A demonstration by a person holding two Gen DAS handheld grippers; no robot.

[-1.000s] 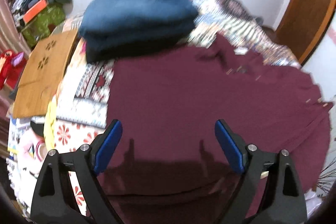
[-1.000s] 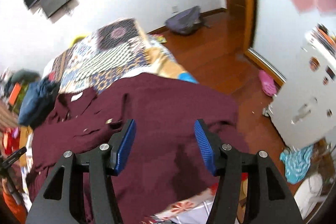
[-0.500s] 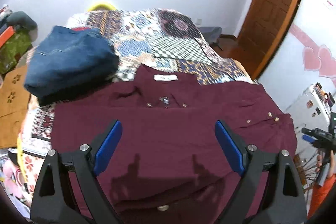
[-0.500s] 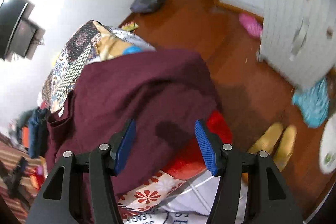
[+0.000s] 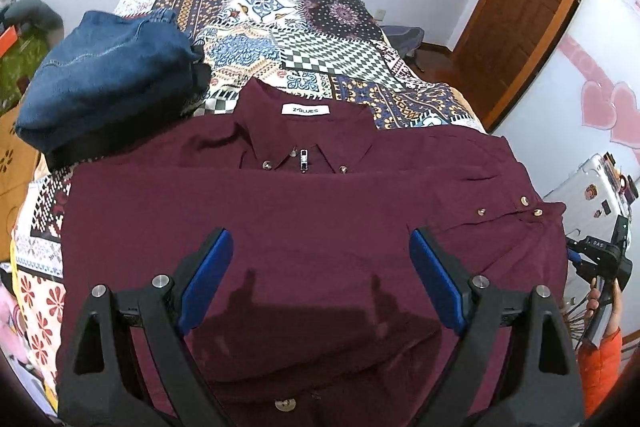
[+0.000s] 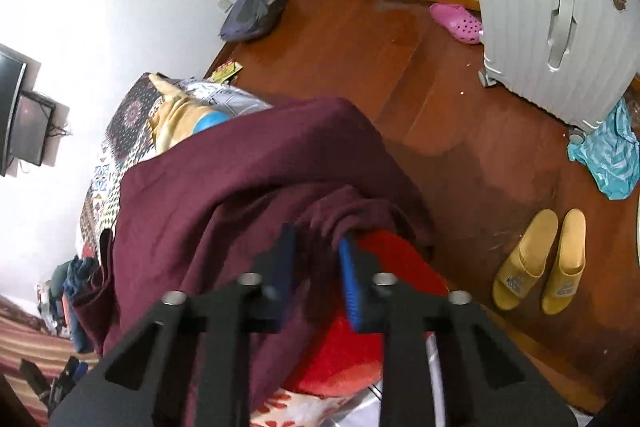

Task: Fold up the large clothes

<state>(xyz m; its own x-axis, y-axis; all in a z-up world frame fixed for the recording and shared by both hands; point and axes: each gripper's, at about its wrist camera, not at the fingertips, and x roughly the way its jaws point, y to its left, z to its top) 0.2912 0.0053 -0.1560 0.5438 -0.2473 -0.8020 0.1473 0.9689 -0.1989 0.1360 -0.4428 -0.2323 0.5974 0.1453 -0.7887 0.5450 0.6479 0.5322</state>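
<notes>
A large maroon shirt (image 5: pixel 320 211) lies spread on the bed, collar and white label at the far side, buttoned cuff at the right. My left gripper (image 5: pixel 320 283) hovers open above the shirt's middle and holds nothing. In the right wrist view the shirt (image 6: pixel 224 187) drapes over the bed's right edge. My right gripper (image 6: pixel 316 259) has its blue pads close together around a fold of the shirt's hanging edge.
A folded blue denim garment (image 5: pixel 108 75) sits at the back left on the patchwork bedspread (image 5: pixel 320 39). A red cushion (image 6: pixel 360 339) lies under the shirt's edge. On the wooden floor are yellow slippers (image 6: pixel 540 267), a white suitcase (image 6: pixel 552 7) and a teal cloth (image 6: pixel 608 155).
My left gripper's view swung from the denim pile to face the shirt's collar squarely. My right gripper dropped to the bed's right edge and closed on the shirt's hanging edge.
</notes>
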